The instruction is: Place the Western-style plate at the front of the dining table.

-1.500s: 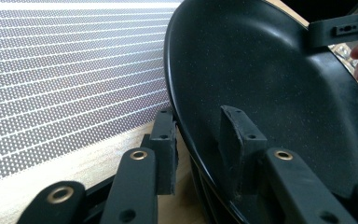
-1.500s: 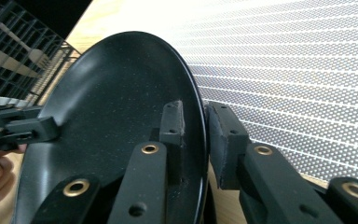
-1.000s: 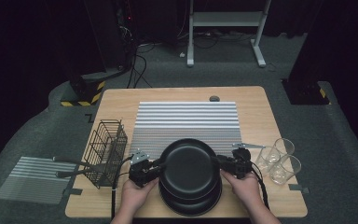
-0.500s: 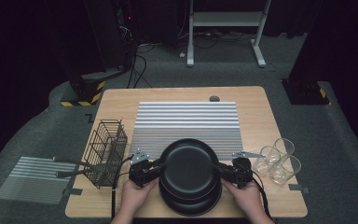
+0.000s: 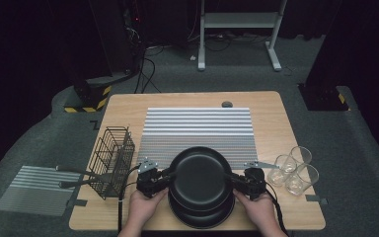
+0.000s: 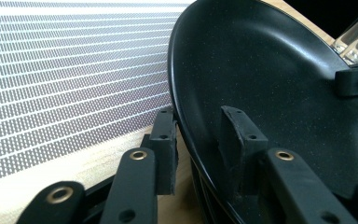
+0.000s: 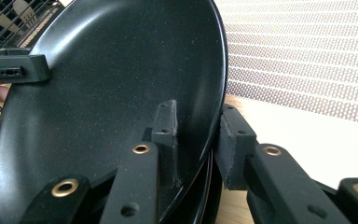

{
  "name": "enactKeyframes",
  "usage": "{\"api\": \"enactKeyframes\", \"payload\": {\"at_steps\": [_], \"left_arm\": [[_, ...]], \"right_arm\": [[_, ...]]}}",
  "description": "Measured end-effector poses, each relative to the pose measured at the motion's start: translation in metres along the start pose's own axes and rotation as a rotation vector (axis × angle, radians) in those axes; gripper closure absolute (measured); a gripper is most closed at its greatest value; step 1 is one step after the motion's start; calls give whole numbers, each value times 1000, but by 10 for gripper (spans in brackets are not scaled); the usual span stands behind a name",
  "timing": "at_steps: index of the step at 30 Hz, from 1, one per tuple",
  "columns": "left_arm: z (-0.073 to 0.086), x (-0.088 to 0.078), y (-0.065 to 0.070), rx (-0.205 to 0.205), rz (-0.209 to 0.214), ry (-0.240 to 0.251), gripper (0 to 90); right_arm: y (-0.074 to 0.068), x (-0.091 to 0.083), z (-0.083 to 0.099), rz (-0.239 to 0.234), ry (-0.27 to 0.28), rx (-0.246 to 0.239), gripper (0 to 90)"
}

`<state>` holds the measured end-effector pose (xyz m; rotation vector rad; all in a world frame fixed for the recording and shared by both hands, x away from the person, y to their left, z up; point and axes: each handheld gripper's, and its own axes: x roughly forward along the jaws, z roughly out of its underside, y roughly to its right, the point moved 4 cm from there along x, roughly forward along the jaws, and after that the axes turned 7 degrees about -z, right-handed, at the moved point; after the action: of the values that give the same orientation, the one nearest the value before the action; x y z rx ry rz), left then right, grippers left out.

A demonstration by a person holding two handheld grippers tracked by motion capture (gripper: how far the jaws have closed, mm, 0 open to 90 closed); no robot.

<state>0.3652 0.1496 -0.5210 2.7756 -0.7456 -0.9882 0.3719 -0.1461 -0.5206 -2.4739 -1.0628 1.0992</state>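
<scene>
A stack of black plates (image 5: 200,218) sits at the table's near edge, and the top plate (image 5: 200,177) lies a bit farther back than those under it. My left gripper (image 5: 167,176) is shut on the top plate's left rim, one jaw inside the plate (image 6: 270,84) and one outside, in the left gripper (image 6: 198,121) view. My right gripper (image 5: 233,178) has the right rim between its jaws, which have just been closing. In the right gripper (image 7: 198,114) view its pads press on the plate (image 7: 112,93) from both sides.
A striped grey mat (image 5: 200,129) covers the middle of the wooden table (image 5: 123,111). A black wire basket (image 5: 112,159) with utensil handles (image 5: 74,173) sticking out stands at the left. Three glasses (image 5: 295,170) stand at the right. Another striped mat (image 5: 32,190) lies on the floor at the left.
My right hand has shifted slightly toward the near edge beside the plate's right rim. The left hand and the plates look unchanged.
</scene>
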Motion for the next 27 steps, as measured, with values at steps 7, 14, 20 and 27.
{"api": "enactKeyframes", "payload": {"at_steps": [7,14,20,27], "left_arm": [[0,1,1,-28,0,-6,628],[-2,-11,0,-59,13,1,556],[6,-17,9,-18,-11,-22,536],[16,-14,16,2,-43,-49,547]], "right_arm": [[-2,-1,0,15,-7,16,715],[-3,-1,1,19,-6,20,715],[-2,-1,1,18,-2,8,714],[-2,-1,1,15,0,2,713]]}}
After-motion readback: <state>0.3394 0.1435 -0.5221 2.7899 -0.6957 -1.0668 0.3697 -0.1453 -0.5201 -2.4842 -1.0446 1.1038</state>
